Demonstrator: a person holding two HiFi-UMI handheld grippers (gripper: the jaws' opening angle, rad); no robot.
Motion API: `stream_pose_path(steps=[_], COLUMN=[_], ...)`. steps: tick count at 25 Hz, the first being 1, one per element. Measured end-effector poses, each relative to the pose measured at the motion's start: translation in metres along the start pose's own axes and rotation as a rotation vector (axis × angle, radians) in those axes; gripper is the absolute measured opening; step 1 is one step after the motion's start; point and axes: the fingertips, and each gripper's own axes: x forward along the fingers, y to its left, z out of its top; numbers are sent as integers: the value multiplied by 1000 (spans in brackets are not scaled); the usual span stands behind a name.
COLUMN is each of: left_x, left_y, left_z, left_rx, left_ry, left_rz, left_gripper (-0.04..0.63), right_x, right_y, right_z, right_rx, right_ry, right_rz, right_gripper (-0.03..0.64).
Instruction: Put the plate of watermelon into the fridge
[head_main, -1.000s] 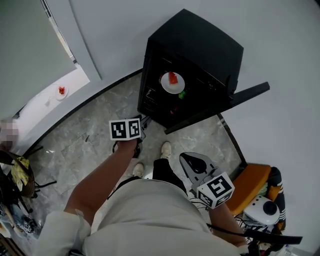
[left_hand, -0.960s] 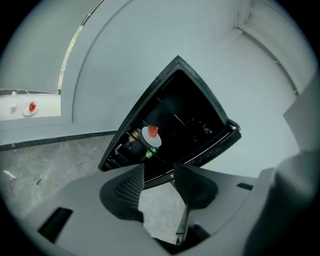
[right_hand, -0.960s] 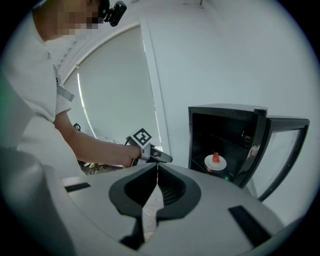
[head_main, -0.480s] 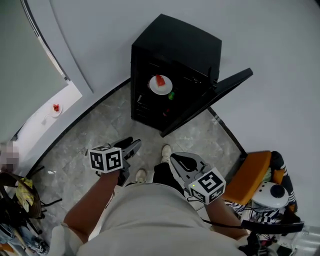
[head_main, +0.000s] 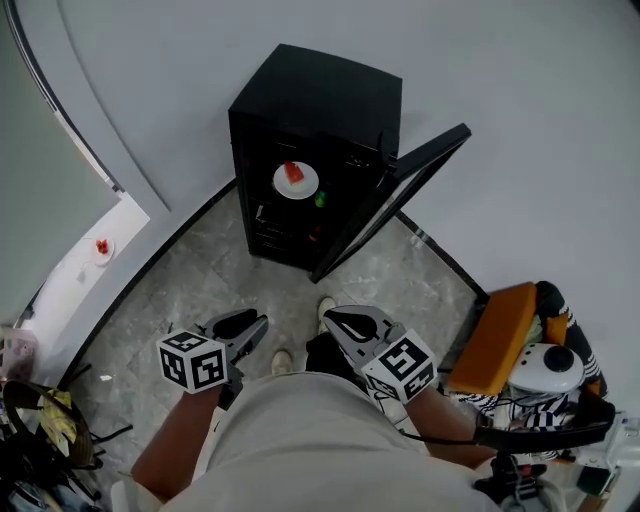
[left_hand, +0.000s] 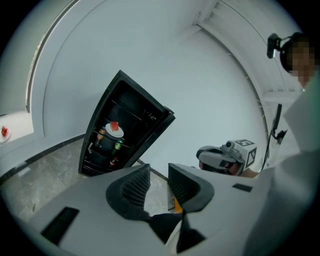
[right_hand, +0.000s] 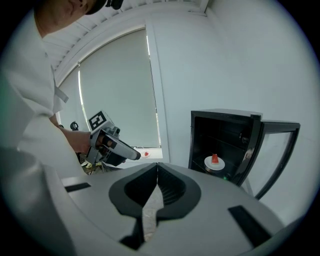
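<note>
The left gripper (left_hand: 159, 174) is just narrowing empty, parted fingers, the right gripper (right_hand: 157, 167) pressing its together; slamming the fridge door (head_main: 400, 195) risks jolting the plate of watermelon (head_main: 296, 181).

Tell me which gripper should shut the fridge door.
Probably right: the plate of watermelon sits inside the fridge, and the open door juts out on the right gripper's side; its jaws are shut and empty.

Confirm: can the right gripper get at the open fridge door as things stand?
Probably not from here: the right gripper is held close to the person's body, well short of the fridge door, with floor between. Nothing blocks the way; a step forward should do.
</note>
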Motion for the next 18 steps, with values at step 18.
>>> stream_pose_path(steps=[18], left_x=[4], left_y=[-52], left_z=[-27], left_rx=[205], left_ry=[102], left_rz=[-130], left_gripper=[11], right_x=[-13], right_y=[19], right_z=[-11], right_rx=[-31], right_ry=[-13], right_rz=[-20], right_gripper=[15])
